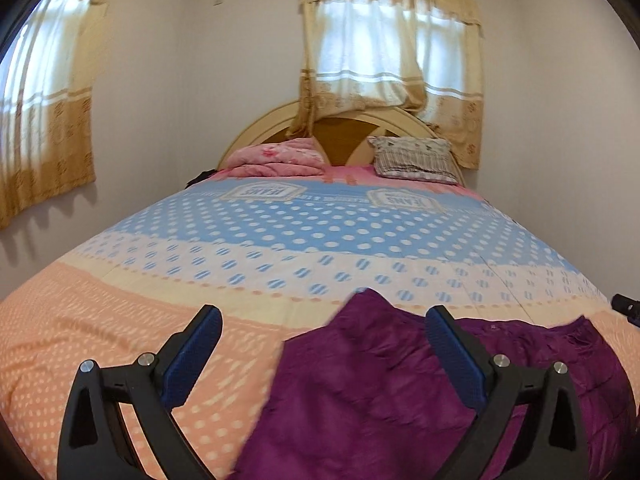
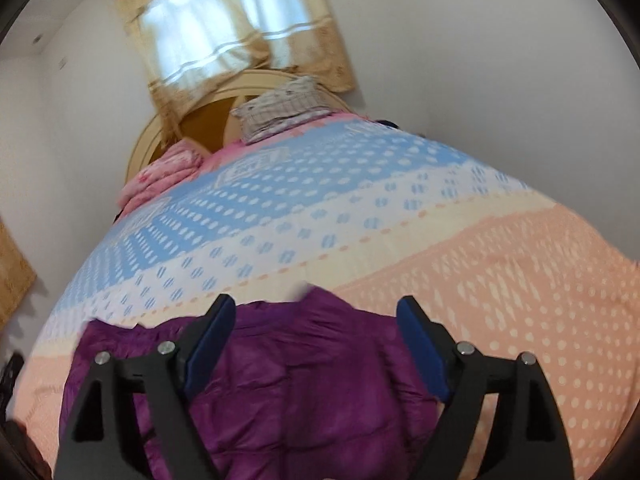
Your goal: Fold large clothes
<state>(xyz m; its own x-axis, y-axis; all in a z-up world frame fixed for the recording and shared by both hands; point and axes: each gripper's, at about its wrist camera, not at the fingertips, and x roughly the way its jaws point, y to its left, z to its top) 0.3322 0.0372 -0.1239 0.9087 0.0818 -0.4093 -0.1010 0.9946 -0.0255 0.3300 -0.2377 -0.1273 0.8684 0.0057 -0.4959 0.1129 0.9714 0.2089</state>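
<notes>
garment: purple quilted garment, lying rumpled at the bed's near edge
handling: probably soft, light, floppy
grip: pinch at an outer hem corner
left tool: released, empty
right tool: released, empty

My left gripper hung low over the foot of the bed, its jaws spread wide with nothing pressed between the blue pads. A purple garment lay rumpled on the bedspread, reaching from between my fingers out under the right one and beyond it. The spread ran peach near me, then cream, then blue with white dots. At the far end a folded pink blanket and a patterned pillow rested against the arched headboard, under a curtained window.
</notes>
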